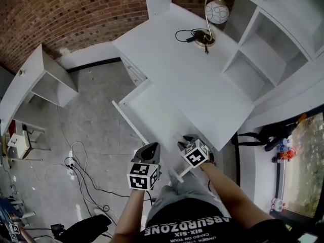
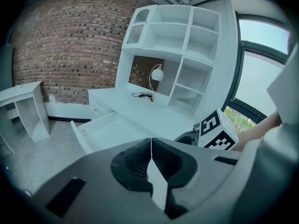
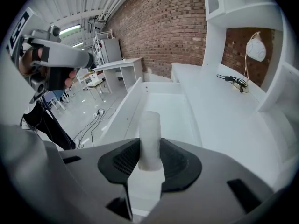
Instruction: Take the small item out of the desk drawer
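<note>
Jaws of the right gripper [image 3: 149, 158] are clamped on a small white tube [image 3: 150, 127] — it stands up between the pads, just over the near end of the open drawer [image 1: 154, 110]. Left gripper [image 2: 151, 154] is pressed shut with nothing in it — just beside the right one, near the white desk [image 1: 202, 80].

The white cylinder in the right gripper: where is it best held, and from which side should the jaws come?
Grip the white cylinder on its curved wall, a pad on each opposite side, coming from one end along its length, as the right gripper does now. Its wall is straight and smooth, so a hold nearer the middle would probably slip less.
</note>
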`<state>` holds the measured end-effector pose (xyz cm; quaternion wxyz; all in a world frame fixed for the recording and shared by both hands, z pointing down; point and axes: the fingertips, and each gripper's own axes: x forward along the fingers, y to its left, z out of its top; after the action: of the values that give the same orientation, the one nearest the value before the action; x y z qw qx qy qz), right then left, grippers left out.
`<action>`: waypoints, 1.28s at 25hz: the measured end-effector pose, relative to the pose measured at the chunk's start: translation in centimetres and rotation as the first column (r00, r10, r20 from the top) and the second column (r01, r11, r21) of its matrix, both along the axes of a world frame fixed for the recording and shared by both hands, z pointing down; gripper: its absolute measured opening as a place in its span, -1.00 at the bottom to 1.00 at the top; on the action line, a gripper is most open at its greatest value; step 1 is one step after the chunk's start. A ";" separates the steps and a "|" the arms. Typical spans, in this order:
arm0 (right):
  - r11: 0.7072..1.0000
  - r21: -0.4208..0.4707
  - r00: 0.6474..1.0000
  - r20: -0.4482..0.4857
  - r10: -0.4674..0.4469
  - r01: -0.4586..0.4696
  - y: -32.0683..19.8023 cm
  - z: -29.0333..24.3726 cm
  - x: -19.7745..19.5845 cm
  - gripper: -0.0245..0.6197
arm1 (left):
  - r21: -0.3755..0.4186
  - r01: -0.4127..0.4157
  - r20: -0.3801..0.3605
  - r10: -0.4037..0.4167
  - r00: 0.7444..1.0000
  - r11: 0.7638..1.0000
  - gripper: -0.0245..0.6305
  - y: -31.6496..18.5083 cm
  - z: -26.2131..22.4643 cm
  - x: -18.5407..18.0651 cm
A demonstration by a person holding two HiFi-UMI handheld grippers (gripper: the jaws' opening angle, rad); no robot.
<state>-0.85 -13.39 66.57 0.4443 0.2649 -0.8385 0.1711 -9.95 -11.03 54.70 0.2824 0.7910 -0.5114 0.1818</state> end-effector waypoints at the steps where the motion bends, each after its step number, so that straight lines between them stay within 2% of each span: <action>1: 1.000 0.003 1.000 0.012 0.006 -0.006 0.1 -0.4 0.0 -0.52 | 0.000 0.001 0.000 -0.001 1.000 1.000 -0.91 0.1 0.0 0.0; 13: 0.995 0.066 0.990 0.127 0.063 -0.072 1.0 -5.4 1.2 -0.52 | 0.012 -0.007 0.004 0.007 1.000 1.000 -0.91 1.0 -0.5 1.3; 32: 0.971 0.167 0.937 0.331 0.109 -0.172 4.5 -14.1 3.1 -0.54 | 0.084 0.010 -0.004 -0.009 1.000 0.996 -0.91 4.0 -3.5 4.0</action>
<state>2.29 -8.85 52.42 0.2614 0.3350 -0.8908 0.1611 -5.97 -7.00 51.25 0.2507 0.8000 -0.5219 0.1574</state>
